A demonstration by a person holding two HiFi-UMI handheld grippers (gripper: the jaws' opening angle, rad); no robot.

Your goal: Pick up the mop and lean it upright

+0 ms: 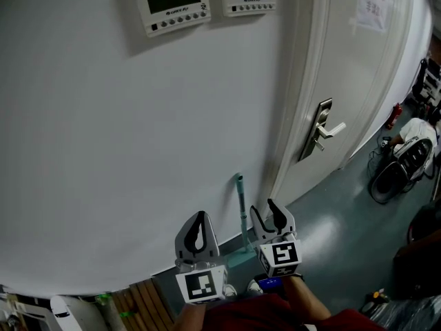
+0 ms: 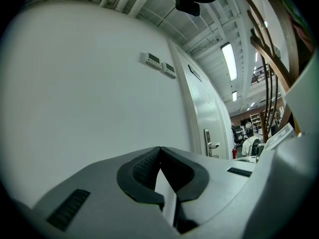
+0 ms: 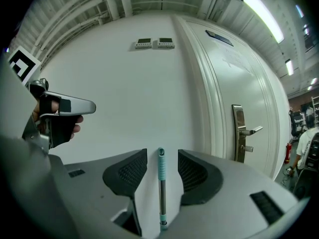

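The mop stands upright against the white wall (image 1: 124, 136). Its thin metal handle (image 1: 242, 209) has a teal grip at the top, and its teal head (image 1: 241, 258) rests on the floor. In the right gripper view the handle (image 3: 161, 188) shows in the gap between the jaws, touching neither pad. My right gripper (image 1: 263, 209) (image 3: 162, 153) is open, just right of the handle and a little back from it. My left gripper (image 1: 200, 218) (image 2: 160, 148) is shut on nothing, left of the mop and pointing at the bare wall.
A white door (image 1: 344, 81) with a metal lever handle (image 1: 324, 129) stands right of the mop. Two control panels (image 1: 172, 2) hang high on the wall. A seated person (image 1: 417, 136) and cables are far right. Wooden slats (image 1: 138, 298) lie at the lower left.
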